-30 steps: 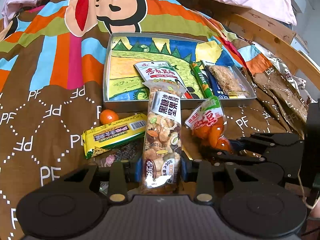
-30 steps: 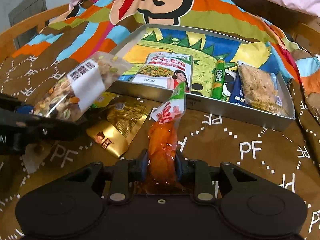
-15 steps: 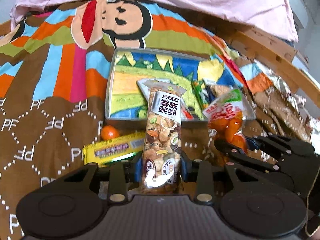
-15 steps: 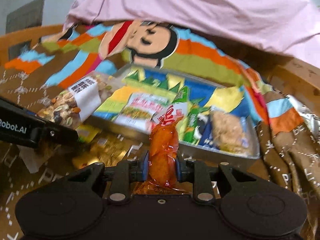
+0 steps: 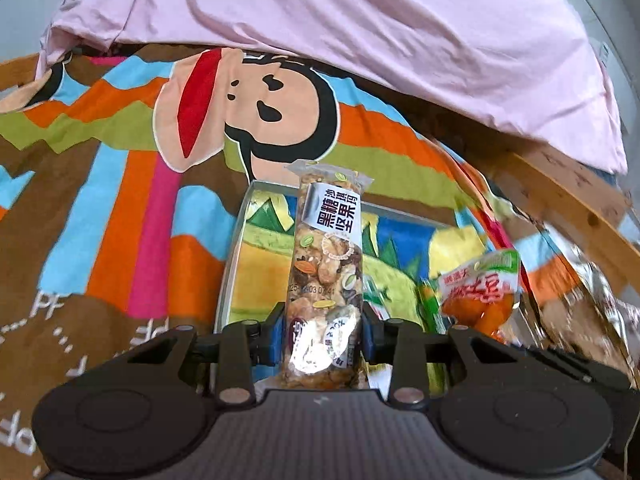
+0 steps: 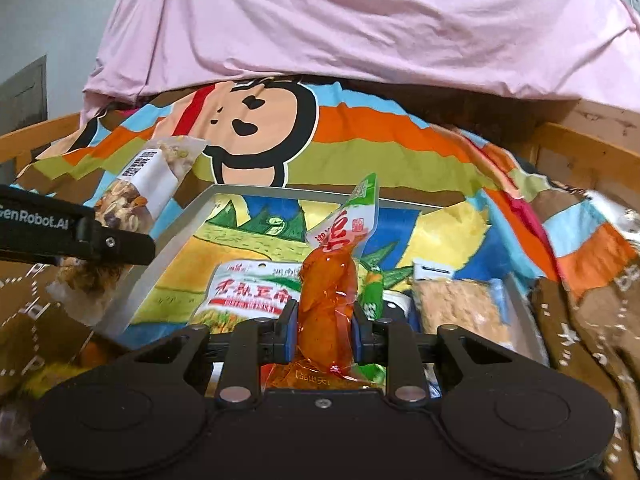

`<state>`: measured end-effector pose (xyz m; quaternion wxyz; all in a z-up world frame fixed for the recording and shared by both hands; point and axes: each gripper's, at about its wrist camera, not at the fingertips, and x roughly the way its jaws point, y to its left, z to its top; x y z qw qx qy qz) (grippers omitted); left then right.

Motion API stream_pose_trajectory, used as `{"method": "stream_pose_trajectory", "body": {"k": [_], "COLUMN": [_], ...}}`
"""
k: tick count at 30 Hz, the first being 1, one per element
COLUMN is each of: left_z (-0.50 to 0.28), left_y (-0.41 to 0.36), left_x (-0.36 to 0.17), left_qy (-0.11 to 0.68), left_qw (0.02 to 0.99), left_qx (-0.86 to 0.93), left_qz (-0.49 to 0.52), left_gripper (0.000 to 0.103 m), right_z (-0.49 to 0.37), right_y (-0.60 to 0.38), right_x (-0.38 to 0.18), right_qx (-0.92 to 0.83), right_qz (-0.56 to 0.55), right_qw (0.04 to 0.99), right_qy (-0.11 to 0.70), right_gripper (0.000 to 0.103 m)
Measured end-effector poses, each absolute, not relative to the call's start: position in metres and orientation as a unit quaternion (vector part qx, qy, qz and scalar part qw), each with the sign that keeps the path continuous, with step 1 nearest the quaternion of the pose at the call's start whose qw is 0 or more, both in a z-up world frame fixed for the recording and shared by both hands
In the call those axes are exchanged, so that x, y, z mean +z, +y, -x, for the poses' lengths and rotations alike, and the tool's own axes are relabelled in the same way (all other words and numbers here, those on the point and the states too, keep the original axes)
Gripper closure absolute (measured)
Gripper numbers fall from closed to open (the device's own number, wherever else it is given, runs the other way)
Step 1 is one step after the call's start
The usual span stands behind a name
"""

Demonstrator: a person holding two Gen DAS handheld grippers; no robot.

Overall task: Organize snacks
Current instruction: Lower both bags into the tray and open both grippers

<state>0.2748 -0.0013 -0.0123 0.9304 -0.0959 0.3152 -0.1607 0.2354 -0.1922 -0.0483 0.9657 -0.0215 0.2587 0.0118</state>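
Closest to me, my left gripper (image 5: 323, 334) is clamped on the lower end of the nut bar (image 5: 326, 276), its blue pads pressed against both sides of the clear wrapper. The bar stands nearly upright out of the jaws, white label toward the top. My right gripper (image 6: 323, 330) is clamped on the orange pouch (image 6: 330, 300) in the same way, the pouch's green and white sealed tip leaning up and to the right.

Each tool shows in the other's view: the pouch (image 5: 480, 296) appears blurred at the right of the left camera, and the bar (image 6: 132, 208) sits tilted at the left of the right camera, held by a black finger with lettering on it.

Both snacks hang above the near edge of the tin tray (image 6: 192, 220), which lies on the striped blanket (image 5: 100, 240). Inside the tray, on its painted landscape bottom, lie a white and red packet (image 6: 248, 292), a green stick (image 6: 374, 292) beside it, and a crumbly bar (image 6: 460, 308) at the right (what lies under my fingers I cannot tell).

Beyond the tray the blanket's cartoon monkey face (image 6: 256, 128) spreads out, and a pink sheet (image 5: 360, 20) covers the far end, with a wooden frame (image 5: 560, 196) at the right.
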Motion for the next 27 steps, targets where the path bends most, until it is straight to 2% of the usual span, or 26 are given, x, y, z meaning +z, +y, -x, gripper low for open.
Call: {"method": "stream_pose_trajectory", "body": {"k": [14,27], "left_z": [-0.326,-0.332], "left_y": [-0.009,-0.012], "left_x": [-0.060,-0.071], "left_qy": [0.364,0.389], "left_qw": [0.915,0.909], "left_qx": [-0.146,-0.128], "left_qz": [0.094,0.072], "left_gripper": [0.064,0.061], "right_z": [-0.286,-0.290], "right_y": [-0.190,-0.198], "right_x": [-0.067,-0.077], "right_qx": [0.031,0.006], "right_qz": [-0.017,-0.017], "right_qw": [0.961,0.956], "right_qy": [0.276,0.294], "right_gripper": [0.075,0.071]}}
